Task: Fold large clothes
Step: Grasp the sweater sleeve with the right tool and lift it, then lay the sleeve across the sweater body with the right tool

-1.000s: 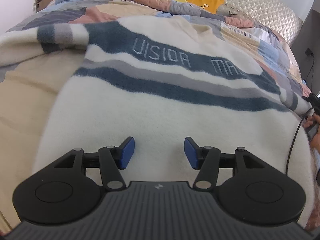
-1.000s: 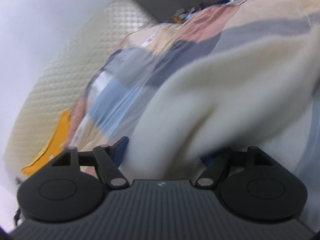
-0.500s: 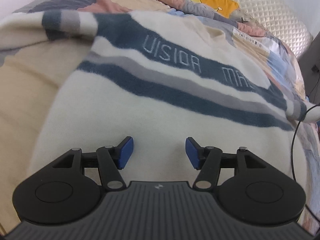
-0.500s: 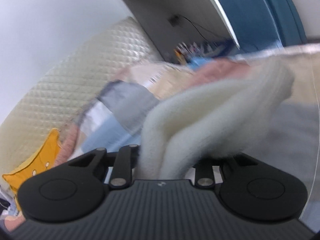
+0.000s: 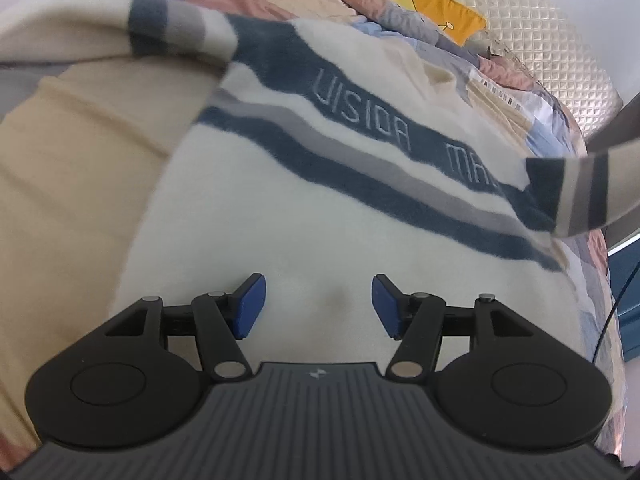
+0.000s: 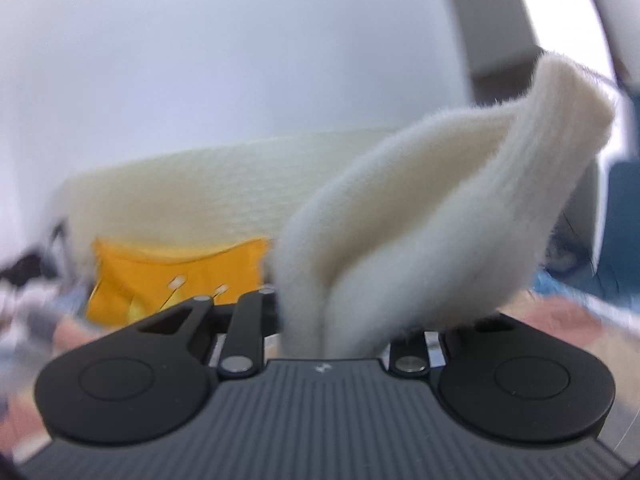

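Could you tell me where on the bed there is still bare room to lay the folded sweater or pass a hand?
The widest bare patch is the beige quilt left of the sweater, below its striped sleeve. Toward the headboard it is crowded: the yellow pillow and rumpled patchwork bedding. The sweater's lifted sleeve crosses the right side.

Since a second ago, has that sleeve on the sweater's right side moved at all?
Yes. The striped sleeve has swung up off the bed, pinched in the right gripper, and now hangs above the sweater, crossing its lettered stripe.
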`<state>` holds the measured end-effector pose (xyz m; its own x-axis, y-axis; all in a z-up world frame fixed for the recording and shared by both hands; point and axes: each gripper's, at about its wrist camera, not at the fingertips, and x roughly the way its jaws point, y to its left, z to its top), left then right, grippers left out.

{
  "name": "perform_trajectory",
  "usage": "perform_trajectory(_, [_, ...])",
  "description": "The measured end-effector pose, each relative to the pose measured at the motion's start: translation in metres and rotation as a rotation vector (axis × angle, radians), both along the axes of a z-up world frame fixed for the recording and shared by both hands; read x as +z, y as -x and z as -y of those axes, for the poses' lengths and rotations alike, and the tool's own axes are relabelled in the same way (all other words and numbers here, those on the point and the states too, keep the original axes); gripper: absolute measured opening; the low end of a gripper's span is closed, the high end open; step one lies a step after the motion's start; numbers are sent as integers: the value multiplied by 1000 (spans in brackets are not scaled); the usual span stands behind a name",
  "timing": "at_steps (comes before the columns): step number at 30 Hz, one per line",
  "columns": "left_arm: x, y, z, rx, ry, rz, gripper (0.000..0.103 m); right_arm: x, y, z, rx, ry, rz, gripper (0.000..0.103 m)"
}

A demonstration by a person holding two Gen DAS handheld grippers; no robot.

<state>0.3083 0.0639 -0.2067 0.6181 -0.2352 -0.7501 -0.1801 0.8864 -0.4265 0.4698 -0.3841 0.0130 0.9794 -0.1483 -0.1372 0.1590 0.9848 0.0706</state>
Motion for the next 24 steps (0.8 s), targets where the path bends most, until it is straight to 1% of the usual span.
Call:
perform_trajectory(3, [3, 6, -3, -8, 25, 8, 65, -7, 23, -72, 81, 179, -23, 30])
perform_trajectory(5, [6, 9, -8, -2, 37, 24, 65, -21, 41, -117, 140, 271, -33, 31])
perform_trajectory(7, [9, 10, -14, 8, 46, 33, 65, -40, 58, -156, 206, 338, -45, 31])
perform_trajectory(9, [10, 10, -21, 24, 61, 39, 65, -60, 69, -187, 269, 381, -73, 31])
perform_trajectory(12, [11, 11, -32, 57, 86, 47, 65, -104, 82, -235, 344, 466, -146, 31])
perform_trajectory(15, [11, 10, -44, 76, 84, 60, 65, -151, 92, -267, 398, 494, -231, 30])
perform_trajectory(18, [9, 7, -54, 88, 70, 68, 65, -184, 89, -282, 431, 484, -316, 30])
perform_trajectory(20, [6, 4, -55, 61, 49, 77, 65, -200, 85, -286, 432, 473, -369, 30])
perform_trajectory(22, [4, 0, -55, 46, 29, 81, 65, -207, 80, -285, 434, 441, -416, 31])
perform_trajectory(23, [4, -1, -56, 41, 26, 86, 65, -208, 77, -283, 437, 427, -438, 34])
perform_trajectory(24, [4, -1, -56, 42, 25, 92, 65, -206, 75, -281, 447, 415, -451, 44])
